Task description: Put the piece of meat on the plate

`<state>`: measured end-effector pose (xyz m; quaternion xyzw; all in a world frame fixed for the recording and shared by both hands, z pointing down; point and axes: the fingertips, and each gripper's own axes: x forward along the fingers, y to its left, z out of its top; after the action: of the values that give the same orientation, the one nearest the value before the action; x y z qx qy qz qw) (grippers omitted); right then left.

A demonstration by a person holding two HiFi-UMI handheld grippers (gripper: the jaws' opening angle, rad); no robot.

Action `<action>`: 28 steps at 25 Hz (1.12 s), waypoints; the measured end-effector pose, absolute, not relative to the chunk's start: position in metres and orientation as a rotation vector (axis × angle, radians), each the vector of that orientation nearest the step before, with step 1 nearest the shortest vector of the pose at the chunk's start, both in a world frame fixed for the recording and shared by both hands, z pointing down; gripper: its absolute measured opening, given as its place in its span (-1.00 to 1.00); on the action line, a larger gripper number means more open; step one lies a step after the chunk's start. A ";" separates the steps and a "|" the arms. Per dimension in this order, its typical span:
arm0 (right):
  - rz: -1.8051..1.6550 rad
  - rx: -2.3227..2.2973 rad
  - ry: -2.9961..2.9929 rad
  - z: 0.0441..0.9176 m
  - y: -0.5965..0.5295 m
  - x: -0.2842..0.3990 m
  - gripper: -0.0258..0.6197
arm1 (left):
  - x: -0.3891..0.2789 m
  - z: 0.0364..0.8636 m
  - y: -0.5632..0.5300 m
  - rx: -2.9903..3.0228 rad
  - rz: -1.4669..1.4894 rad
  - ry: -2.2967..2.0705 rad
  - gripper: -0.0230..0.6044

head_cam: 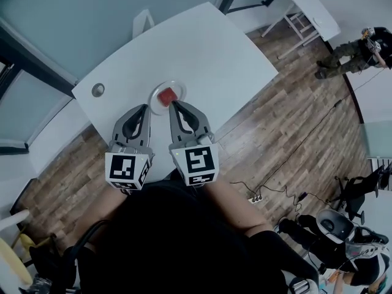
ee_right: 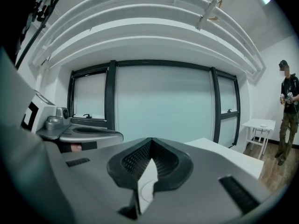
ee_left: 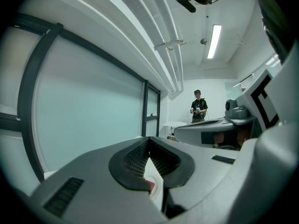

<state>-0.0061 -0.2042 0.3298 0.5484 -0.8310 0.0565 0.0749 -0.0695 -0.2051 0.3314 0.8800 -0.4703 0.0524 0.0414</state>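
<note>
Light here is even and cool. A long ceiling lamp (ee_left: 214,41) glows white, and soft daylight comes through the frosted window (ee_right: 163,101). The table (head_cam: 208,54) carries almost no shadow. Both gripper views curve strongly and go black in the corners.

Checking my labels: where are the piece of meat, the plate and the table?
piece of meat (head_cam: 166,96), head view, its red top.
plate (head_cam: 169,82), head view, far rim.
table (head_cam: 208,48), head view, bare top.

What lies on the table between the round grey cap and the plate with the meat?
Nothing: the head view shows bare white table between the round grey cap and the plate holding the meat.
</note>
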 end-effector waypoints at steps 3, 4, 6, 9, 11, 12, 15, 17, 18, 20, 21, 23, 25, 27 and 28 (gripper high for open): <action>0.155 1.643 -2.515 0.322 -0.199 -0.007 -0.91 | -0.068 0.323 -0.201 2.709 0.142 -1.441 -0.92; 0.149 1.642 -2.523 0.319 -0.197 -0.007 -0.91 | -0.068 0.321 -0.199 2.714 0.136 -1.440 -0.92; 0.133 1.644 -2.540 0.312 -0.194 -0.007 -0.91 | -0.067 0.316 -0.196 2.716 0.121 -1.434 -0.92; 0.105 1.651 -2.553 0.303 -0.189 -0.006 -0.91 | -0.067 0.312 -0.192 2.717 0.107 -1.431 -0.92; 0.089 1.653 -2.554 0.299 -0.188 -0.005 -0.91 | -0.066 0.309 -0.191 2.718 0.103 -1.434 -0.92; 0.085 1.655 -2.556 0.298 -0.188 -0.004 -0.91 | -0.066 0.308 -0.191 2.720 0.100 -1.435 -0.92; 0.081 1.668 -2.565 0.295 -0.186 -0.006 -0.91 | -0.066 0.306 -0.188 2.728 0.093 -1.434 -0.92; 0.078 1.670 -2.567 0.295 -0.185 -0.007 -0.91 | -0.066 0.306 -0.187 2.733 0.091 -1.429 -0.92; 0.076 1.671 -2.568 0.295 -0.185 -0.007 -0.91 | -0.066 0.306 -0.186 2.735 0.090 -1.428 -0.92; 0.070 1.674 -2.568 0.294 -0.185 -0.007 -0.91 | -0.065 0.304 -0.186 2.737 0.087 -1.427 -0.92; 0.068 1.674 -2.566 0.294 -0.185 -0.007 -0.91 | -0.065 0.304 -0.186 2.739 0.084 -1.427 -0.92; 0.066 1.676 -2.564 0.294 -0.184 -0.006 -0.91 | -0.064 0.302 -0.185 2.742 0.079 -1.426 -0.92; 0.067 1.680 -2.559 0.294 -0.182 -0.004 -0.91 | -0.063 0.301 -0.183 2.745 0.076 -1.423 -0.92; 0.069 1.685 -2.554 0.294 -0.181 -0.003 -0.91 | -0.061 0.300 -0.182 2.746 0.075 -1.422 -0.92; 0.070 1.686 -2.551 0.295 -0.181 -0.002 -0.91 | -0.061 0.300 -0.181 2.745 0.076 -1.422 -0.92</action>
<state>-0.0025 -0.1813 0.2947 0.5506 -0.8334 0.0228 0.0413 -0.0610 -0.1815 0.3003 0.8874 -0.4597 0.0244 0.0244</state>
